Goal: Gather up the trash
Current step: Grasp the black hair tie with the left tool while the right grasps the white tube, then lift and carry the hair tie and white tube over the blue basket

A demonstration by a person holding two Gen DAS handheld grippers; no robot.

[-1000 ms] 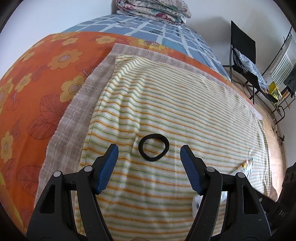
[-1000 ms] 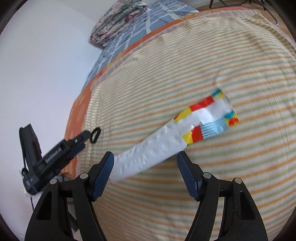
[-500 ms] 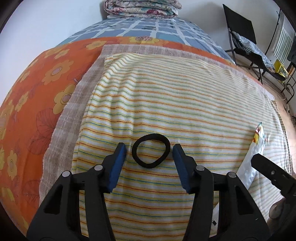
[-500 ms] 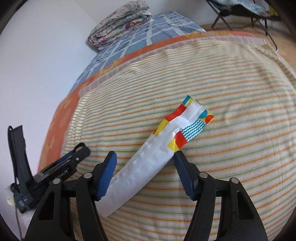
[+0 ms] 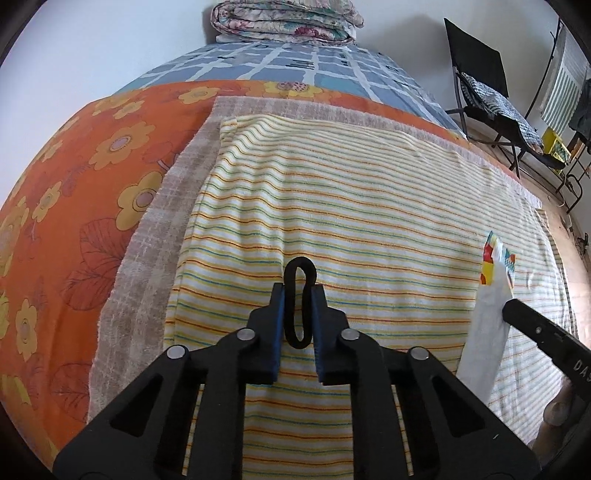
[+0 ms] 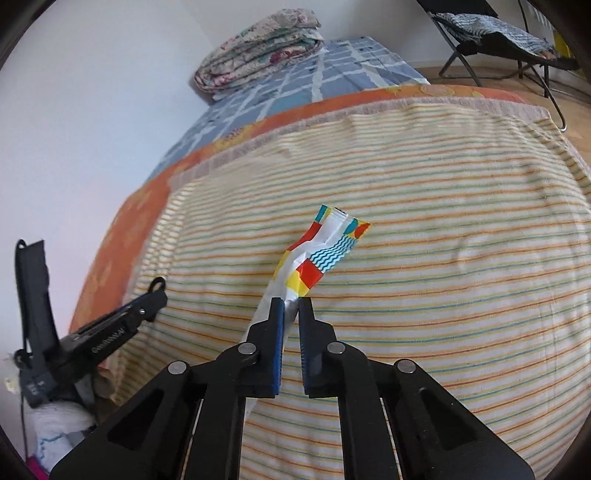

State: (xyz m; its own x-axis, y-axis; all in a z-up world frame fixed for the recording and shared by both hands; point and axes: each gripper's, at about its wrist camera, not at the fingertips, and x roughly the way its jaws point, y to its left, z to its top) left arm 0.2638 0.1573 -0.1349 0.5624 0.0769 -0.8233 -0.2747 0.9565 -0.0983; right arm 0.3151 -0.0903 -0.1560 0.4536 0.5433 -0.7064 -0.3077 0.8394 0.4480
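A black hair tie point(image 5: 298, 302) lies on the striped towel point(image 5: 369, 192) on the bed. My left gripper point(image 5: 298, 291) is shut on the hair tie, which is squeezed into a narrow loop between the blue pads. A long white wrapper with a colourful printed end point(image 6: 321, 254) lies on the same towel. My right gripper point(image 6: 291, 302) is shut on the wrapper near its middle. The wrapper point(image 5: 487, 325) and the right gripper's tip point(image 5: 513, 308) also show at the right of the left wrist view. The left gripper point(image 6: 157, 295) shows at the left of the right wrist view.
The striped towel lies over a beige towel point(image 5: 155, 236) and an orange flowered sheet point(image 5: 66, 192). A folded quilt point(image 5: 284, 18) sits at the bed's far end on a blue checked cover point(image 5: 295, 66). A black folding chair point(image 5: 491, 88) stands on the floor to the right.
Both grippers have closed: the left around the hair tie, pinching it narrow, and the right on the wrapper. Both moved forward and down onto their objects.
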